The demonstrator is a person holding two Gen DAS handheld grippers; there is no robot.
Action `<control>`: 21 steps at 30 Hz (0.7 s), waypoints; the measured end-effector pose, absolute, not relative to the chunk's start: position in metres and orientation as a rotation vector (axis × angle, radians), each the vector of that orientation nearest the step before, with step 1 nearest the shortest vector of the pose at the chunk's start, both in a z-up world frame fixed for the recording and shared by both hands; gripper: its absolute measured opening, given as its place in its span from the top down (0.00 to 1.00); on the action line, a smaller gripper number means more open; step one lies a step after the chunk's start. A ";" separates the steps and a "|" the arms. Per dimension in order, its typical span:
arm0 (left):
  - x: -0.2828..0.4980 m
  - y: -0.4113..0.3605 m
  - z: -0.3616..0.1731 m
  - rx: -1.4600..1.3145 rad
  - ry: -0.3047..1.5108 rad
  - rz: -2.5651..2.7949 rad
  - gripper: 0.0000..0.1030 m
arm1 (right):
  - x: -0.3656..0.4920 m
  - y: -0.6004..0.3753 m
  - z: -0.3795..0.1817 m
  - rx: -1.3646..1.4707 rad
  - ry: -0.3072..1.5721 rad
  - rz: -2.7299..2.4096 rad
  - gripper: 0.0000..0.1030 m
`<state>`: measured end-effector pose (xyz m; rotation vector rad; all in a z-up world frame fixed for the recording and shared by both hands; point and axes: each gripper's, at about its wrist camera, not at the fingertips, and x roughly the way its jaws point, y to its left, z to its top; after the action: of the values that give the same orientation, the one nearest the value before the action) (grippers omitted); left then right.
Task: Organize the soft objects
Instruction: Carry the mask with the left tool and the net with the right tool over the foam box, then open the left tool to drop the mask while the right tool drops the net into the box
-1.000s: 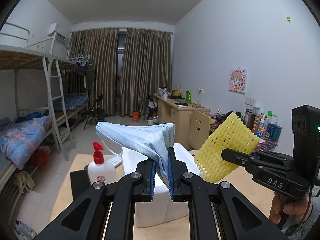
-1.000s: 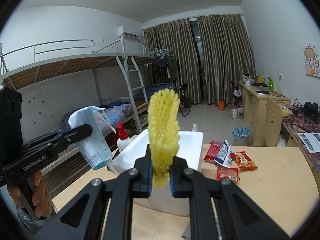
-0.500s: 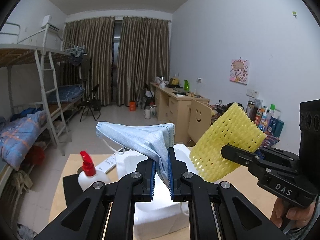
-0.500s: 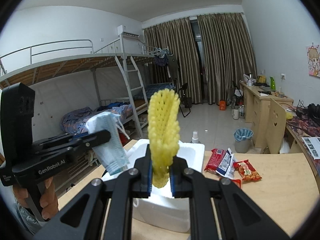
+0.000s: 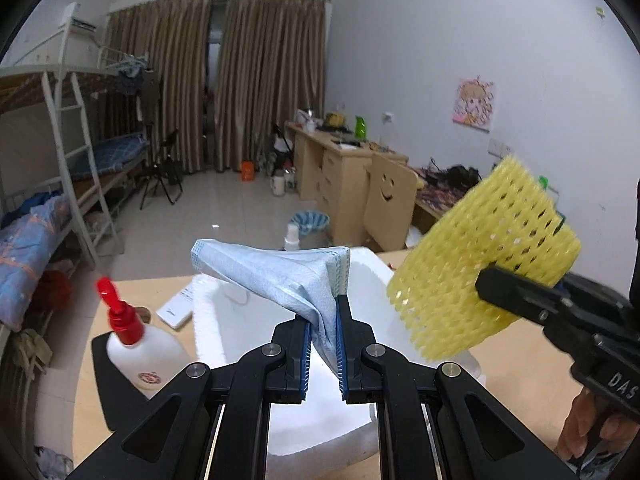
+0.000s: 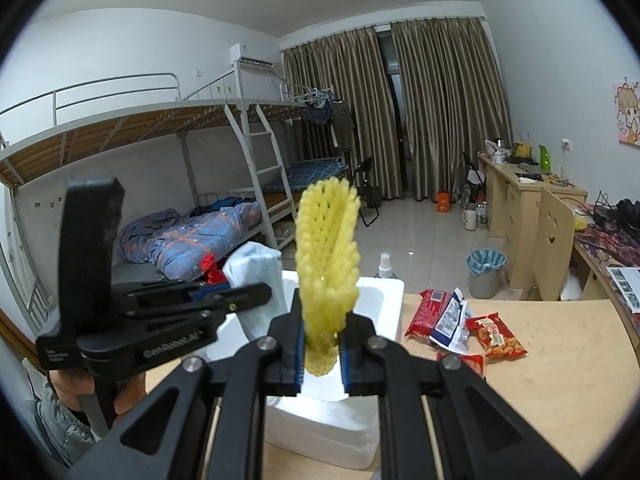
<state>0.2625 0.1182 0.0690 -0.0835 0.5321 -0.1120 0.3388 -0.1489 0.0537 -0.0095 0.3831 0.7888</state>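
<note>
A shared dormitory room: metal bunk beds (image 6: 168,152) with a ladder (image 6: 264,176), study desks (image 5: 340,164) along the wall, drawn curtains (image 6: 440,108).

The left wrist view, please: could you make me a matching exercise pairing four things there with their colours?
Things:
1. face mask
2. foam net
3. foam box
4. bottle cap

Colours:
A. red
B. white
C. light blue
D. yellow

Pairs: 1-C, 2-D, 3-B, 4-A

Blue mask (image 5: 280,276), yellow foam net (image 5: 472,276)
</note>
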 end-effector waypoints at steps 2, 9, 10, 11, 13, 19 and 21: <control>0.268 0.117 0.066 -0.079 0.549 -0.127 0.89 | 0.339 -0.150 0.054 -0.005 0.384 0.786 0.84; 0.272 0.117 0.064 -0.053 0.545 -0.138 0.33 | 0.343 -0.146 0.057 -0.008 0.392 0.773 0.84; 0.272 0.117 0.063 -0.050 0.543 -0.138 0.27 | 0.343 -0.146 0.056 -0.008 0.392 0.772 0.84; 0.271 0.120 0.063 -0.048 0.543 -0.133 0.24 | 0.343 -0.146 0.057 -0.009 0.390 0.771 0.84; 0.267 0.123 0.063 -0.053 0.520 -0.110 0.24 | 0.341 -0.145 0.057 -0.010 0.389 0.769 0.84; 0.249 0.129 0.067 -0.053 0.464 -0.088 0.11 | 0.342 -0.140 0.056 -0.019 0.396 0.765 0.84; 0.242 0.134 0.069 -0.055 0.439 -0.074 0.08 | 0.342 -0.135 0.056 -0.027 0.400 0.767 0.84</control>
<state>0.2420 0.1336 0.0688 -0.0553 0.4391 -0.0737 0.3417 -0.1355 0.0560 -0.0268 0.4000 0.7670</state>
